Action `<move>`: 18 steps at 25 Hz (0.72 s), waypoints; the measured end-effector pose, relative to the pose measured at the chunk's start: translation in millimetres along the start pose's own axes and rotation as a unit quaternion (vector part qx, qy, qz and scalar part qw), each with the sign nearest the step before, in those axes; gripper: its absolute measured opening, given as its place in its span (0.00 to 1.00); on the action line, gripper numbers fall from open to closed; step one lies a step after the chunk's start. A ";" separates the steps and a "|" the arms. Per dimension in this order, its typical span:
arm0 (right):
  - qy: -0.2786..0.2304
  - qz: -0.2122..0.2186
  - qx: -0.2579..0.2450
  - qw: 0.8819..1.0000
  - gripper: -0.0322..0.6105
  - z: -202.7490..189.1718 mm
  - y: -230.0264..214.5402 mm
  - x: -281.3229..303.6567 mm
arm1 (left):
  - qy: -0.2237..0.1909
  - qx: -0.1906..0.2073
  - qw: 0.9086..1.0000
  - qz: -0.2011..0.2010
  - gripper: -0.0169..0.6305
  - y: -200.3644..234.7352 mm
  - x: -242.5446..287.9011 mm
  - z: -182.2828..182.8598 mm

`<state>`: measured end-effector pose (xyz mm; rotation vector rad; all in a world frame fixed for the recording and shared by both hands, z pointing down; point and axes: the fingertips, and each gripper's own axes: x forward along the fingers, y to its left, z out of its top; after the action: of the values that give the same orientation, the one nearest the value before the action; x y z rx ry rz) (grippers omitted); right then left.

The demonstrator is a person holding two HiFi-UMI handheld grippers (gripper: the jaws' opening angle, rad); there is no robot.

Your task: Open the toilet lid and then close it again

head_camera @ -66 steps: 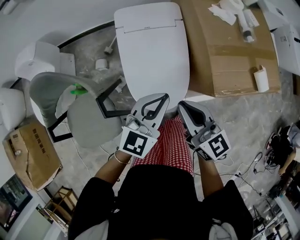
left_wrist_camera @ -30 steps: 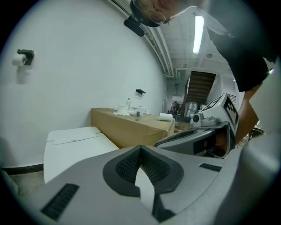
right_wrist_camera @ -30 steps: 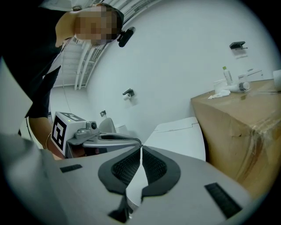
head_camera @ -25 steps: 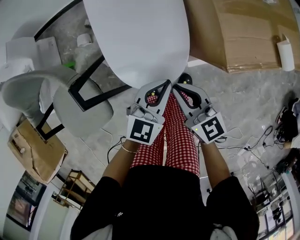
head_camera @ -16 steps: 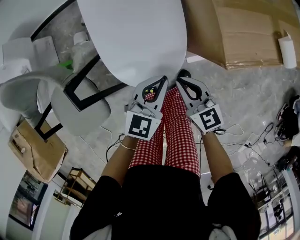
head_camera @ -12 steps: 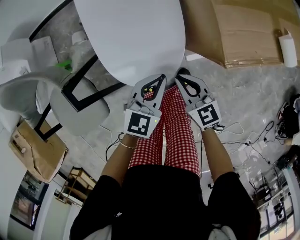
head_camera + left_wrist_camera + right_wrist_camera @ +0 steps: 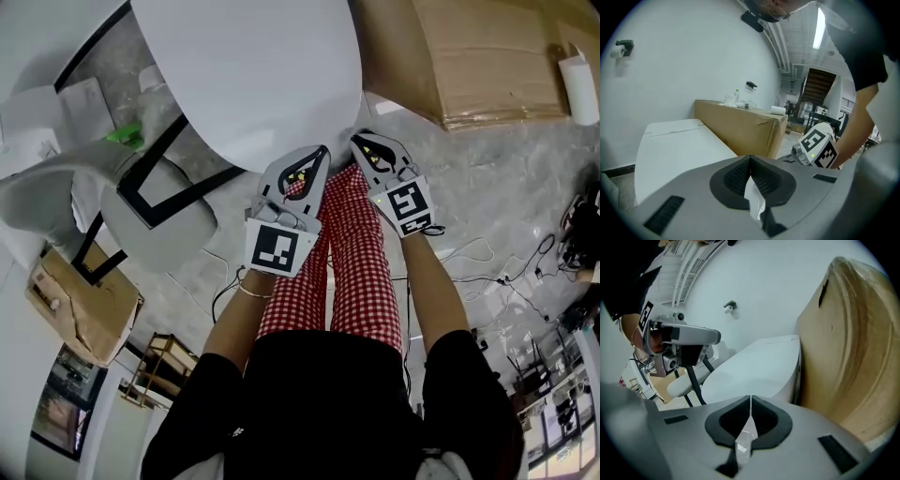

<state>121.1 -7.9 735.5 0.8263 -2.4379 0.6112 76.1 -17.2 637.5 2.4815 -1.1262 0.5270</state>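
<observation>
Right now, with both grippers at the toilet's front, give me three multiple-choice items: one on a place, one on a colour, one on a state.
1. The cardboard box stands: A) right of the toilet lid; B) on top of it; C) behind the person.
2. The person's trousers are: A) plain blue; B) red-and-white check; C) green.
3. The toilet lid is: A) raised; B) down; C) removed.

1 A: the box flanks the lid's right edge in the head view.
2 B: the check shows below the grippers.
3 B: it lies flat ahead of the shut left gripper and right gripper.
</observation>
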 end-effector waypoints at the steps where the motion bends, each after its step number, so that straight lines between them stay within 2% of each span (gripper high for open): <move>1: 0.005 -0.001 0.000 1.000 0.09 -4.0 -1.6 1.7 | 0.001 0.001 1.000 0.000 0.03 -0.6 -0.2 0.3; 10: 0.041 0.000 0.008 0.999 0.09 -33.8 -3.5 12.7 | 0.004 -0.004 1.000 0.008 0.03 1.4 -7.2 -3.3; 18: 0.043 0.003 0.000 0.999 0.09 -31.5 -1.1 23.4 | 0.010 -0.001 1.000 0.019 0.03 9.0 -15.3 -8.7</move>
<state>115.1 -1.5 773.7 0.7767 -2.3634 0.6366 58.2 -9.0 639.4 2.4526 -1.1668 0.5592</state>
